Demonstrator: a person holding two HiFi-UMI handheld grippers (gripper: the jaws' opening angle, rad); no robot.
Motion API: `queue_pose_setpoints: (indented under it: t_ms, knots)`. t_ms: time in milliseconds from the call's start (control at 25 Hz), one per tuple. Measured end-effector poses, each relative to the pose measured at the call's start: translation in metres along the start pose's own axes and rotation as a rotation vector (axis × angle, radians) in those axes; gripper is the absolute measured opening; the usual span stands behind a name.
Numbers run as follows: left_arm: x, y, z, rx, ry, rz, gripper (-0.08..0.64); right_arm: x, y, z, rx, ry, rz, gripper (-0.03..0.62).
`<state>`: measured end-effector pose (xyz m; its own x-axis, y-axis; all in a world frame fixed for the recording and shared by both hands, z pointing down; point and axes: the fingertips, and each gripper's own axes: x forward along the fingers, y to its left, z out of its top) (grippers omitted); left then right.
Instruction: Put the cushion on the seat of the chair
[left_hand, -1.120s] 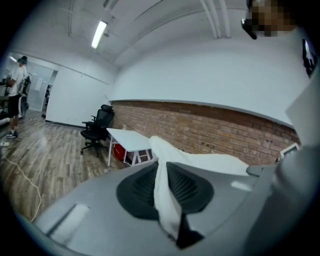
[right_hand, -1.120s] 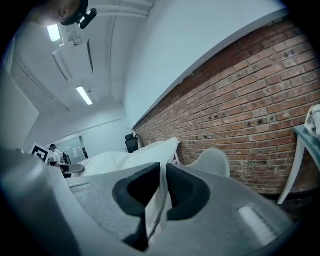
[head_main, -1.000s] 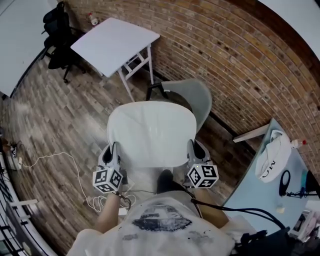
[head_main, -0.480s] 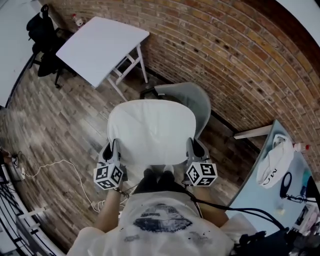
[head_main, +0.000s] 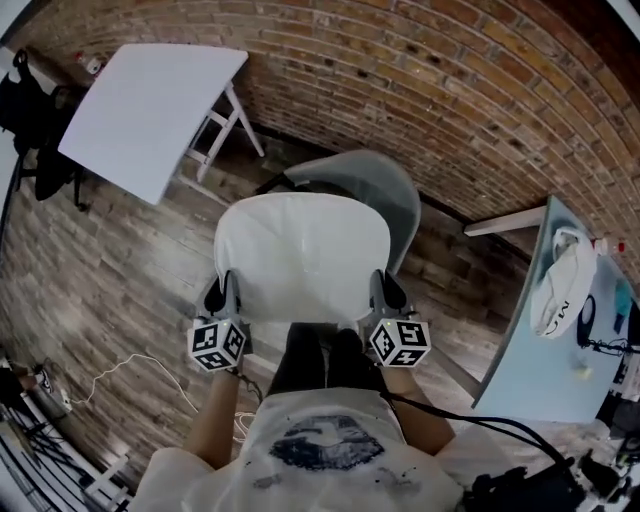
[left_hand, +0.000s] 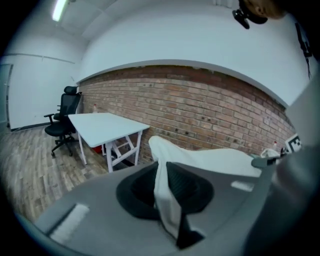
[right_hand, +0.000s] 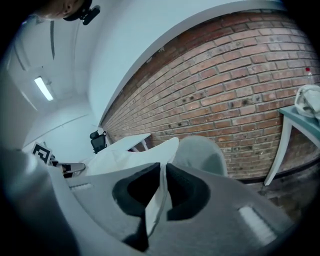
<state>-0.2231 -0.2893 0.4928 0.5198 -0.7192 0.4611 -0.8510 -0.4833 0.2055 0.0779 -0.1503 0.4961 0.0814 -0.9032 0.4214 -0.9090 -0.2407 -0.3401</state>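
Note:
A white cushion (head_main: 302, 255) hangs flat between my two grippers in the head view, covering most of the grey chair (head_main: 385, 190) behind it; only the chair's backrest shows past its far edge. My left gripper (head_main: 219, 300) is shut on the cushion's left edge, and the white fabric (left_hand: 167, 200) runs pinched between its dark pads. My right gripper (head_main: 383, 295) is shut on the right edge, with the cushion (right_hand: 157, 200) squeezed between its pads and the grey chair (right_hand: 200, 155) just beyond.
A brick wall (head_main: 450, 90) runs behind the chair. A white folding table (head_main: 150, 100) stands at the left, a black office chair (head_main: 30, 110) beyond it. A pale blue table (head_main: 560, 330) with a white cap is at the right. Cables lie on the wooden floor (head_main: 100, 290).
Both grippers carried the cushion closer to the grey chair and the brick wall; the white table and office chair slid to the upper left of the head view. Both grips are unchanged.

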Motion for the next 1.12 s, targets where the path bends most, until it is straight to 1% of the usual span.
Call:
queue_pose_setpoints:
  t_ms: [200,320,400,760,920,1000,1040,1120]
  knots:
    - [0.063,0.012,-0.013,0.077,0.074,-0.104,0.035,0.021,-0.012,-0.037,0.064,0.01,-0.123,0.032]
    - [0.096,0.015,-0.021,0.137,0.103,-0.16,0.035,0.029,-0.018,-0.06,0.104,0.013,-0.189,0.034]
    - [0.115,0.018,-0.028,0.161,0.123,-0.192,0.035,0.035,-0.02,-0.075,0.131,0.011,-0.229,0.034]
    - [0.19,0.027,-0.083,0.258,0.208,-0.292,0.036,0.064,-0.042,-0.144,0.215,0.012,-0.371,0.034]
    - [0.219,0.029,-0.116,0.321,0.225,-0.324,0.037,0.077,-0.055,-0.182,0.236,0.025,-0.423,0.034]
    - [0.232,0.029,-0.132,0.339,0.231,-0.344,0.037,0.081,-0.061,-0.203,0.245,0.037,-0.45,0.034]
    - [0.239,0.028,-0.14,0.348,0.233,-0.358,0.037,0.082,-0.064,-0.21,0.239,0.039,-0.467,0.035]
    - [0.251,0.029,-0.153,0.361,0.237,-0.378,0.038,0.088,-0.064,-0.217,0.198,0.027,-0.494,0.035]
